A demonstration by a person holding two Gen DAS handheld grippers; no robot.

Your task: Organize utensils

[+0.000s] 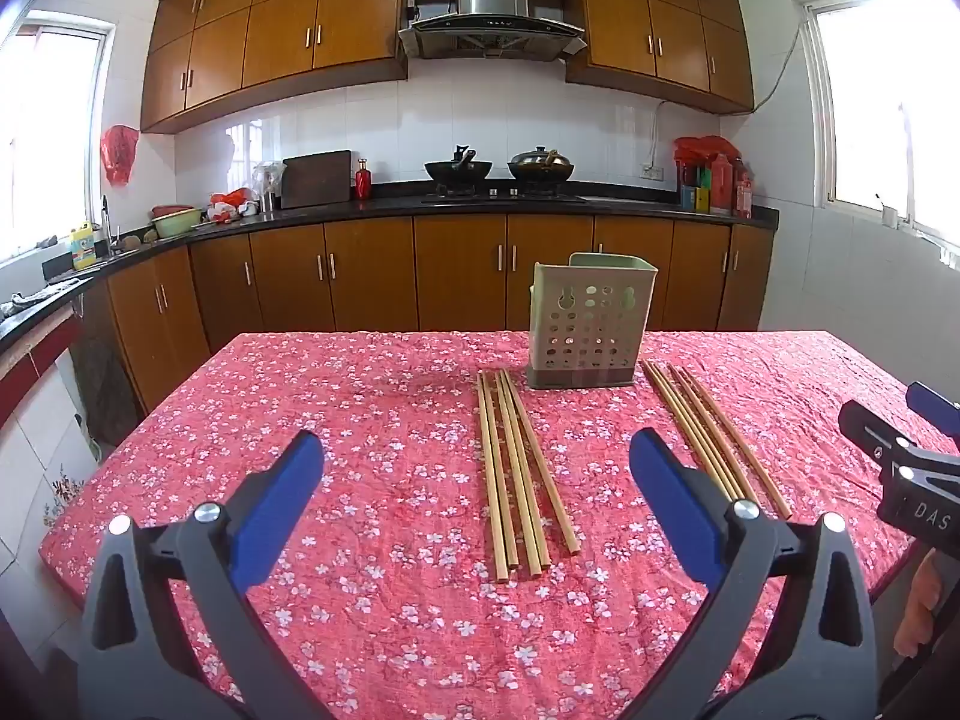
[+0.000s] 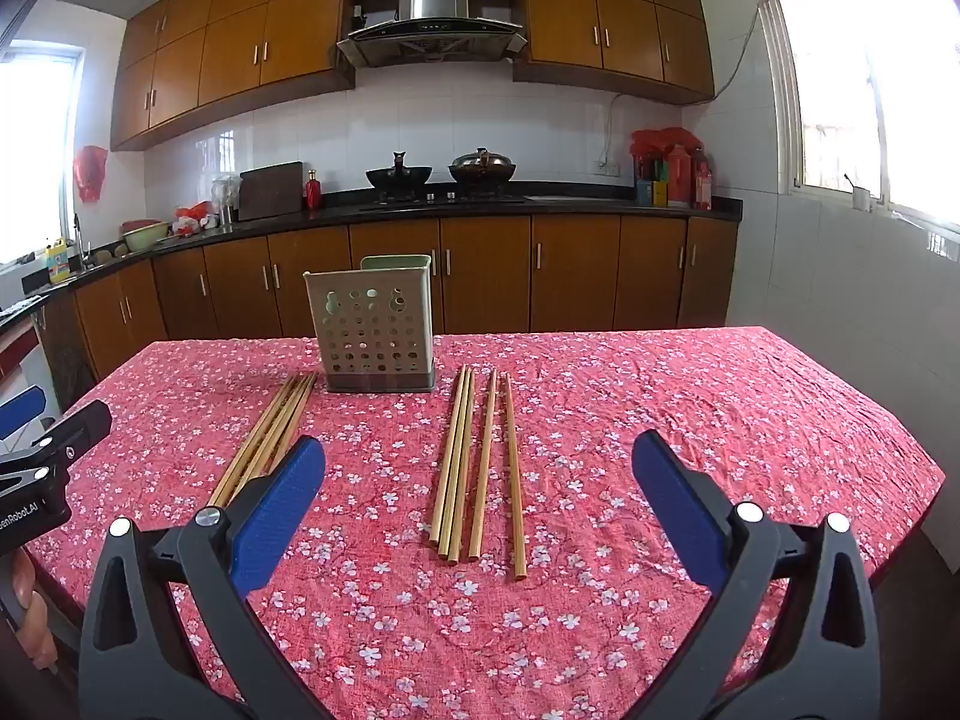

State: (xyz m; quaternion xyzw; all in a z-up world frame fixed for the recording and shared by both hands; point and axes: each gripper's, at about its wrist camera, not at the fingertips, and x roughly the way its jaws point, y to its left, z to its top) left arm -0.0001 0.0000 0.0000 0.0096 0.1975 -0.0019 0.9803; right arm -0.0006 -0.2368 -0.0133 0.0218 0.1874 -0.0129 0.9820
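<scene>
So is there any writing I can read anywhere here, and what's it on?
"DAS": white letters on the black body of the right gripper, cut off at the picture's edge.
"enRobot.AI": white letters on the black body of the left gripper, its start cut off.
The yellow bottle by the sink has a label, too small to read.
The red bottles on the counter: labels too blurred to read.

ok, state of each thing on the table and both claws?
left claw: open, empty
right claw: open, empty
utensil holder: upright, no chopsticks visible inside
left chopstick bundle: flat on tablecloth
right chopstick bundle: flat on tablecloth
</scene>
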